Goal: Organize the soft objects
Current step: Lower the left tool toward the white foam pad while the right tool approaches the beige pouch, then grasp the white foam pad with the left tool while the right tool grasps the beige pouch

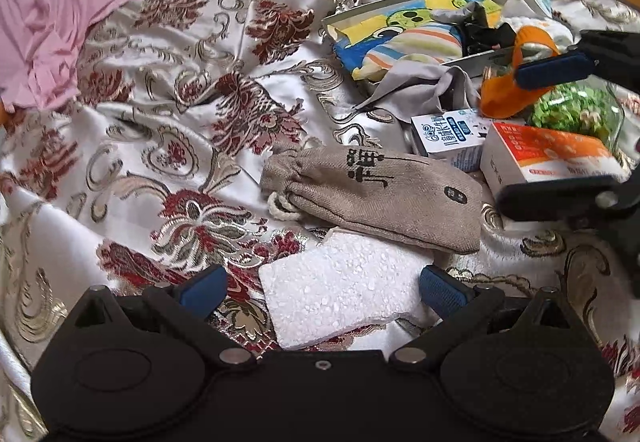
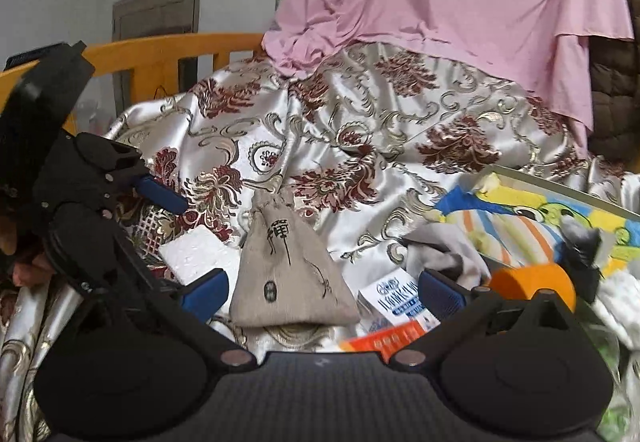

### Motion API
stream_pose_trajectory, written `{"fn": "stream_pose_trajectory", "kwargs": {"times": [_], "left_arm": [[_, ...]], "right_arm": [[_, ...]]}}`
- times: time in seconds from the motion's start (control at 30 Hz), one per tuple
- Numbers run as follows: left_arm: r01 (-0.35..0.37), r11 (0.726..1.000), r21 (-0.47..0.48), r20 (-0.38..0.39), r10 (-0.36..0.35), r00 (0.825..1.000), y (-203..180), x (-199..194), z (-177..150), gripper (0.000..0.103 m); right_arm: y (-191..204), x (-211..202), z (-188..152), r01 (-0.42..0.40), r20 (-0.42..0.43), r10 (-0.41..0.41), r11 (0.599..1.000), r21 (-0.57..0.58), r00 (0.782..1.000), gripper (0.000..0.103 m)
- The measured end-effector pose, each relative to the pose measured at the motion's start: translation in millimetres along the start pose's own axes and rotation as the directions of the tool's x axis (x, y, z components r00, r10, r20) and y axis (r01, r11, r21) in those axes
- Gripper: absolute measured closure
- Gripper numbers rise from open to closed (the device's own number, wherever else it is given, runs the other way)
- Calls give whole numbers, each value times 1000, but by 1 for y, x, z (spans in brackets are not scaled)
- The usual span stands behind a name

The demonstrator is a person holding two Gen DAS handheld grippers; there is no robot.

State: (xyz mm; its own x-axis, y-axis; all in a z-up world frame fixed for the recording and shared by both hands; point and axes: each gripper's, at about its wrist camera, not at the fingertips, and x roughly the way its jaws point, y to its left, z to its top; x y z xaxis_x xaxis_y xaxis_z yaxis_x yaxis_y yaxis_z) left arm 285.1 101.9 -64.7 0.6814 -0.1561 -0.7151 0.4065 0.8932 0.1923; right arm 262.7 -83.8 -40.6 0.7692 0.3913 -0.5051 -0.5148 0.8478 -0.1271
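Observation:
A beige drawstring pouch [image 1: 376, 193] with black characters lies on the patterned satin bedspread [image 1: 168, 113]. Just in front of it sits a white foam block [image 1: 340, 290], between the fingers of my left gripper [image 1: 322, 292], which is open and not clamped on it. My right gripper [image 1: 560, 133] stands open at the right edge, above the cartons. In the right wrist view, the pouch [image 2: 292, 274] lies between the open fingers of the right gripper [image 2: 324, 294]. There the left gripper's blue pad [image 2: 162, 197] shows above the foam block [image 2: 196, 254].
A cartoon-lined tray [image 1: 400, 13] holds a striped cloth [image 1: 408, 45]. Around it lie a grey cloth [image 1: 416, 85], an orange item [image 1: 504, 89], a milk carton [image 1: 448, 139], an orange-white box [image 1: 548, 157] and a green bag [image 1: 576, 109]. A pink sheet [image 2: 440, 1] is draped behind, and a wooden rail [image 2: 160, 49] stands at the left.

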Motion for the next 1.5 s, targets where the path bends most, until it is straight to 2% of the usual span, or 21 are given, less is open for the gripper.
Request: {"fn": "stream_pose_trajectory", "kwargs": {"times": [0.17,0.33,0.5,0.67,0.83,1.03,1.27,1.5], "left_arm": [[86,993,-78,-29,-88,996,13,7,-2,1],[161,981,-104,-53,-167,984,19,10,-5,1],[182,982,-58,-67,-185,980,13,10,-8,4],[203,973,-107,-54,-209,976,20,6,-6,6],[212,969,-128,-38,-218,975,21,4,-6,6],[279,913,-299,39,-280,959,39,-2,0,7],[295,883,-365,70,-290,954,45,-4,0,7],[316,855,-410,73,-315,946,47,-9,-1,7]], "right_arm": [[0,22,9,-30,-51,30,1000,6,998,0],[-12,36,16,-88,-85,96,991,96,992,1],[-24,48,24,-119,-125,140,980,162,982,1],[-27,67,29,-169,-184,212,960,224,960,3],[-28,82,24,-156,-233,227,945,289,946,11],[-35,82,16,-136,-235,229,925,355,944,17],[-42,81,16,-128,-230,232,912,391,945,26],[-42,81,13,-97,-236,197,920,379,951,42]]}}
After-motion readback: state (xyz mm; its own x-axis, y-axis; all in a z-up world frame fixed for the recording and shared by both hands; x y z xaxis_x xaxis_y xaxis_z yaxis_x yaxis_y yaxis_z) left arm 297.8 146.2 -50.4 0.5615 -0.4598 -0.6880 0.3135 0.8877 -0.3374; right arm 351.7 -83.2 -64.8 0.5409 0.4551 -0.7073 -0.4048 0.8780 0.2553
